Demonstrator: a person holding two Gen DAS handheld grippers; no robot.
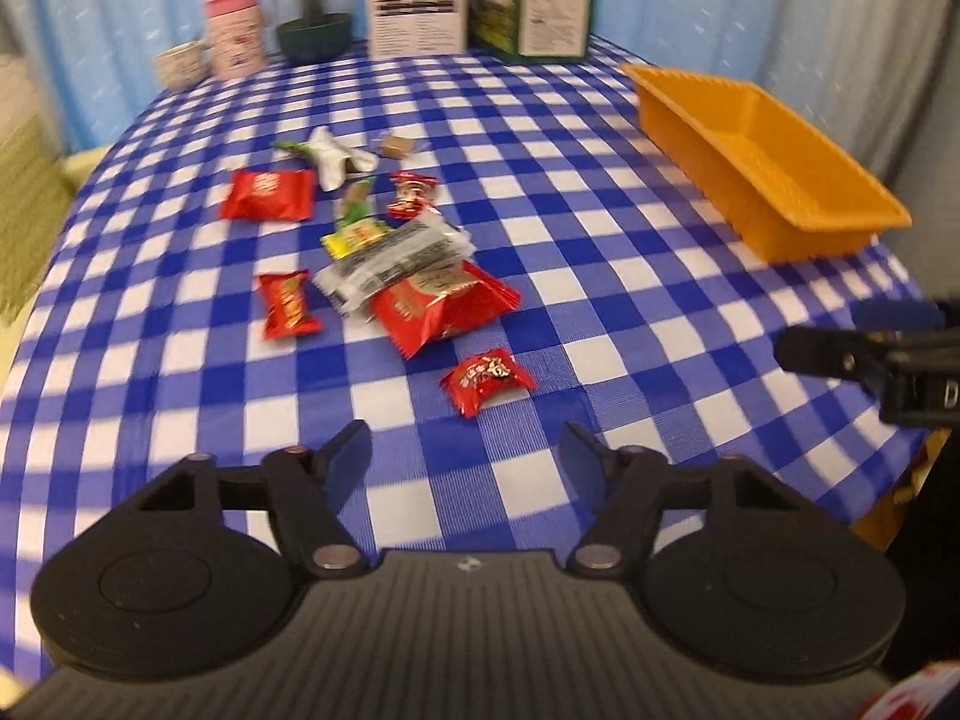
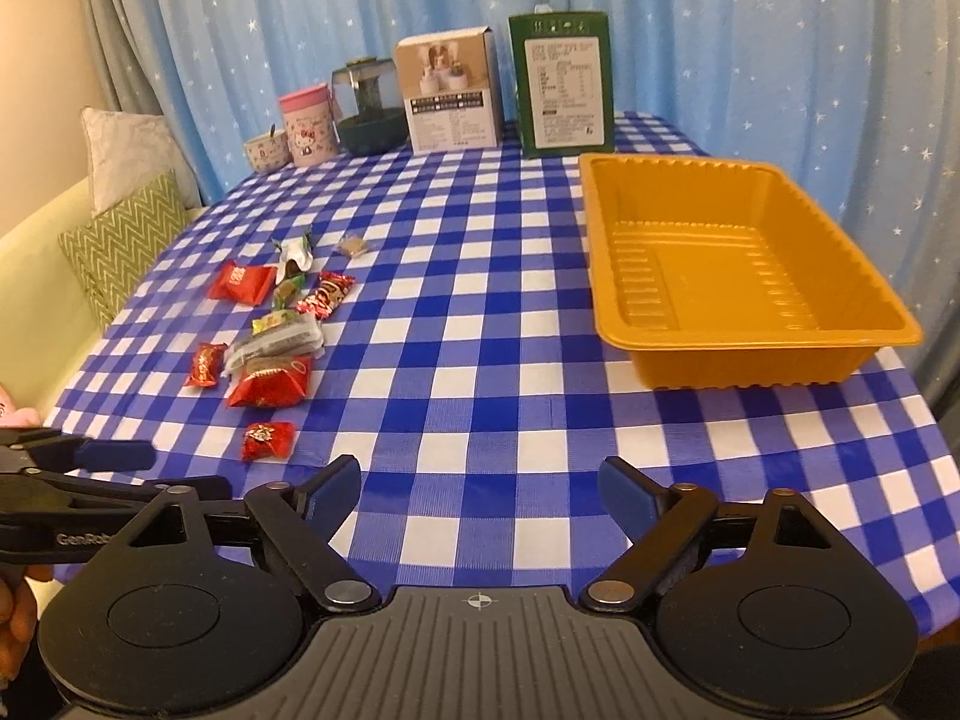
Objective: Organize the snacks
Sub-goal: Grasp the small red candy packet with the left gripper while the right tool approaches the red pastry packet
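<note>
Several wrapped snacks lie in a loose cluster (image 1: pixel 396 252) on the blue checked tablecloth; they also show in the right wrist view (image 2: pixel 276 336). The nearest is a small red candy (image 1: pixel 487 379), also seen in the right wrist view (image 2: pixel 268 439). An empty orange tray (image 2: pixel 762 330) stands at the right, also in the left wrist view (image 1: pixel 774 204). My left gripper (image 1: pixel 465 450) is open and empty just short of the red candy. My right gripper (image 2: pixel 480 480) is open and empty above the table's near edge, left of the tray.
At the back stand a green box (image 2: pixel 564 90), a white box (image 2: pixel 453 96), a dark green pot (image 2: pixel 367 108), a pink cup (image 2: pixel 307 127) and a small bowl (image 2: pixel 264 151). A sofa with cushions (image 2: pixel 120 234) lies left of the table.
</note>
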